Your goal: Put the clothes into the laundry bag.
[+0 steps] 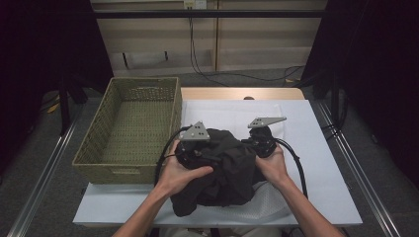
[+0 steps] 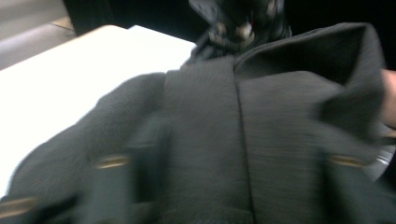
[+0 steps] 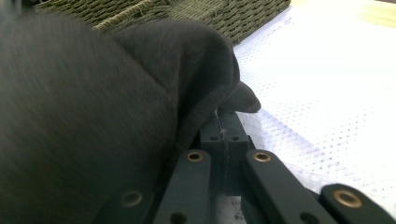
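A dark garment lies bunched on the white-covered surface, just right of a woven basket. The right gripper has its jaws pressed together on a fold of the fabric. The left gripper is buried in the cloth (its own view is blurred), so whether it pinches anything cannot be told.

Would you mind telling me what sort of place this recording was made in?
Probably a lab or recording station, not a home: black curtains flank the white-covered table, metal floor rails run alongside, and cables hang down the back wall.
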{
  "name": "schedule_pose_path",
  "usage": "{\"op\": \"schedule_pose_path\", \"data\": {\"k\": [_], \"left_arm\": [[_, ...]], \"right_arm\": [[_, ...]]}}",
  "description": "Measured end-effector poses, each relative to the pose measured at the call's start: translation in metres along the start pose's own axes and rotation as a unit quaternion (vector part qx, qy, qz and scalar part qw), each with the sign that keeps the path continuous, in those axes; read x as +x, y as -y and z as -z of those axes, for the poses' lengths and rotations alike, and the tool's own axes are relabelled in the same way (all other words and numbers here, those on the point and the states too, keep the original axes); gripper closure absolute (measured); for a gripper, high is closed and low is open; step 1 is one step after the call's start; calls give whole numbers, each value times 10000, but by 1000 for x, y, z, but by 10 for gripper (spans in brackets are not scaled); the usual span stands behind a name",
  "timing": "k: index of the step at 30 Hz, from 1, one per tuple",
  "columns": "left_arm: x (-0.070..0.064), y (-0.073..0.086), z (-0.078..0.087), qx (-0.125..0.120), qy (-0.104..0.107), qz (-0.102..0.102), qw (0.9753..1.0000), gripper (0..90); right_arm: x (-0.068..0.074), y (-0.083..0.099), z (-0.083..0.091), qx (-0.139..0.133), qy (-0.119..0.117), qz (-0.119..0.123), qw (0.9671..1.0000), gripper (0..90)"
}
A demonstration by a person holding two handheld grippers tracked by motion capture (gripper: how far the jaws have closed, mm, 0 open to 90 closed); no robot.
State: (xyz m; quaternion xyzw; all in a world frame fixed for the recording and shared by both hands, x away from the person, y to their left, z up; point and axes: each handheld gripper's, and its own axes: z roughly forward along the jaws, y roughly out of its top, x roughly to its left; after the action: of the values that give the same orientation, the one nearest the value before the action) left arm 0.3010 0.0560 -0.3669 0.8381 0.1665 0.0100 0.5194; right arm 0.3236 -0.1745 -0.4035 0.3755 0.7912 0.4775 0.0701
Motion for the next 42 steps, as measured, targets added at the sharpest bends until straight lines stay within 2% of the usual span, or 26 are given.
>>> {"op": "schedule_pose_path", "data": {"k": [1, 3, 5, 7, 9, 11, 12, 14, 15, 19, 20, 21, 22, 23, 24, 26, 28, 29, 31, 32, 34, 40, 42], "left_arm": [[-1, 1, -3, 4, 14, 13, 10000, 661], [-5, 0, -7, 137, 42, -53, 9999, 733], [-7, 1, -11, 243, 150, -17, 9996, 757], [-6, 7, -16, 239, 268, 48, 9993, 763], [-2, 13, -22, 308, 280, 160, 9990, 764], [1, 19, -33, 531, 337, 147, 9979, 765], [0, 23, -39, 553, 266, 172, 9980, 766], [-4, 28, -51, 739, 197, 86, 9970, 766], [-5, 29, -54, 832, 84, -8, 9965, 766], [-6, 38, -63, 770, 23, -22, 9970, 767], [-4, 40, -66, 880, 14, 1, 9961, 768], [-4, 43, -69, 882, -36, 57, 9961, 770], [-4, 45, -73, 920, -21, -15, 9958, 771], [-5, 47, -76, 992, -115, -94, 9950, 772], [-5, 49, -78, 922, -139, -104, 9956, 773], [-5, 49, -78, 933, -211, -75, 9954, 773], [-5, 49, -78, 934, -206, -107, 9954, 762], [-6, 49, -77, 856, -163, -71, 9962, 744], [-6, 48, -73, 791, 27, -130, 9968, 680], [-7, 46, -68, 799, 46, -166, 9967, 637], [-8, 43, -60, 639, 213, -147, 9976, 564], [-17, 37, -35, 377, 187, -258, 9988, 374], [-18, 35, -25, 275, 175, -210, 9992, 338]], "right_arm": [[-1, 0, 1, -6, -3, -7, 10000, 898], [-3, 0, 3, -21, -19, -27, 10000, 898], [-4, 0, 4, -69, -29, -53, 10000, 898], [-3, -2, 7, -118, -35, -59, 9999, 898], [-2, -2, 8, -132, -18, -17, 9999, 898], [-3, -3, 9, -171, -56, -56, 9998, 899], [-2, -4, 10, -188, -61, -74, 9998, 899], [0, -5, 11, -211, -58, -15, 9998, 900], [1, -6, 12, -197, -72, -2, 9998, 900], [1, -7, 15, -257, -80, -9, 9996, 900], [2, -7, 17, -267, -85, 10, 9996, 900], [3, -8, 18, -278, -106, 22, 9996, 900], [4, -8, 19, -286, -96, 45, 9995, 900], [6, -9, 20, -270, -79, 20, 9996, 900], [7, -9, 20, -259, -83, 58, 9996, 900], [9, -10, 21, -271, -58, 55, 9996, 900], [9, -9, 21, -266, -61, 55, 9996, 900], [8, -8, 21, -282, -58, 21, 9996, 900], [6, -7, 20, -294, -39, 10, 9996, 900], [5, -7, 19, -293, -42, 3, 9996, 900], [3, -6, 19, -293, -33, -12, 9996, 900], [0, -5, 17, -326, 4, -67, 9994, 900], [0, -5, 17, -313, 21, -61, 9995, 900]]}}
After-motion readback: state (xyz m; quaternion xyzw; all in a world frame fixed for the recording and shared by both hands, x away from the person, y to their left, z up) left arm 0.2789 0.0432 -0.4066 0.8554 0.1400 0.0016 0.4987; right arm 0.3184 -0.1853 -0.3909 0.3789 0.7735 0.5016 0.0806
